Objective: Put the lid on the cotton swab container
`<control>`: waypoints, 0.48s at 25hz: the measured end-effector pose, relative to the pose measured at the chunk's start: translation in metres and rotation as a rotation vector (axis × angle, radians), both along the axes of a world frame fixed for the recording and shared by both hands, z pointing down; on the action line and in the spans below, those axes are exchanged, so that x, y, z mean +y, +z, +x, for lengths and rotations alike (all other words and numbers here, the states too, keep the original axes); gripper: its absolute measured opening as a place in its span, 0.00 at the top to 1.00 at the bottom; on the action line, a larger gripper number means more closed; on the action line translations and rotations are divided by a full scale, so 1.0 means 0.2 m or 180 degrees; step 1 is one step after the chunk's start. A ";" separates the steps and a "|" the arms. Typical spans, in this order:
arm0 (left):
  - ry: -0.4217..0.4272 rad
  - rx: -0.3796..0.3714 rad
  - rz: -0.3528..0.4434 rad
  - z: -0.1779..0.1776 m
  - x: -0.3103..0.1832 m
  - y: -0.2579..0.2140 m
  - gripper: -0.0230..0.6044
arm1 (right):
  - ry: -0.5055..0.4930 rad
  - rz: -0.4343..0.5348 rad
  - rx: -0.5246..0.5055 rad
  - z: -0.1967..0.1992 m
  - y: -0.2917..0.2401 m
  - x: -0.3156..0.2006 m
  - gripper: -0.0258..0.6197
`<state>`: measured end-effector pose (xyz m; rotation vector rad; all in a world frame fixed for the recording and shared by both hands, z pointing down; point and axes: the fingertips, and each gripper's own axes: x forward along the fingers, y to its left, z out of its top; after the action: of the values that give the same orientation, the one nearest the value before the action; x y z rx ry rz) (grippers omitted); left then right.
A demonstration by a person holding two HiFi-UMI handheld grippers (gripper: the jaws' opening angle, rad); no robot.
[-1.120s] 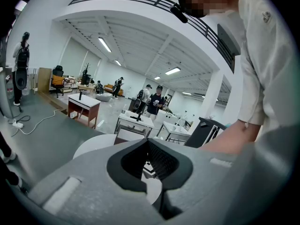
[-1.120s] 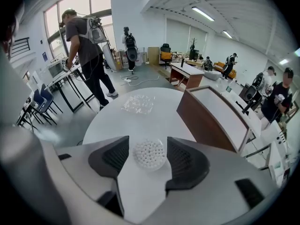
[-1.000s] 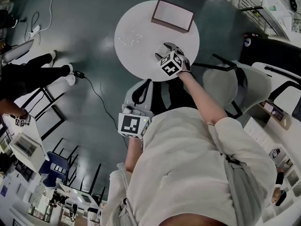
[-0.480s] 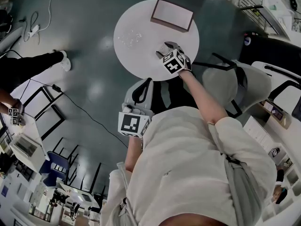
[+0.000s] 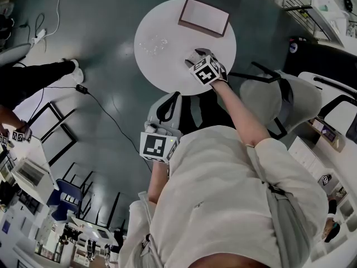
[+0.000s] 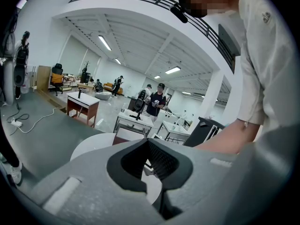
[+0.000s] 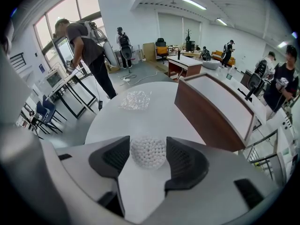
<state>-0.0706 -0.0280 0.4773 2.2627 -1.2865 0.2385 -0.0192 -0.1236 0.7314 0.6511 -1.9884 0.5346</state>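
Observation:
The cotton swab container (image 7: 148, 152), a small open tub packed with white swab heads, stands on the round white table (image 5: 167, 66) near its front edge. My right gripper (image 7: 148, 154) points steeply down over it. Its jaws have just been closing, and both pads now touch the tub's sides. In the head view that gripper (image 5: 195, 57) covers the container. The clear lid (image 7: 136, 99) lies apart, further back on the table (image 5: 152, 44). My left gripper (image 6: 149, 143) is shut with nothing in it, held off the table near my body (image 5: 160, 129).
A brown-sided box with a white top (image 5: 204, 17) sits at the table's far right (image 7: 220, 108). A grey chair (image 5: 184, 110) stands between me and the table, with more chairs (image 5: 268, 102) on the right. A person (image 5: 33, 85) stands on the floor at the left.
My right gripper has rolled slightly in place over the table. The person at the left has drawn their legs back and a floor cable has shifted. My left gripper stays still.

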 end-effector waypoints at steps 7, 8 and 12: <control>0.0027 0.0006 -0.0032 0.01 0.01 0.03 0.96 | -0.0070 -0.0014 0.0002 -0.01 0.01 0.00 0.57; 0.0032 0.0003 -0.0038 0.01 0.01 0.03 0.96 | -0.0072 -0.0021 -0.0007 -0.01 0.01 0.00 0.57; 0.0038 0.0010 -0.0058 0.03 0.01 0.06 0.96 | -0.0090 -0.0085 -0.0032 0.00 0.02 0.00 0.57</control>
<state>-0.0651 -0.0266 0.4885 2.2552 -1.2648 0.2499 -0.0187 -0.1241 0.7363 0.6041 -1.9937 0.5475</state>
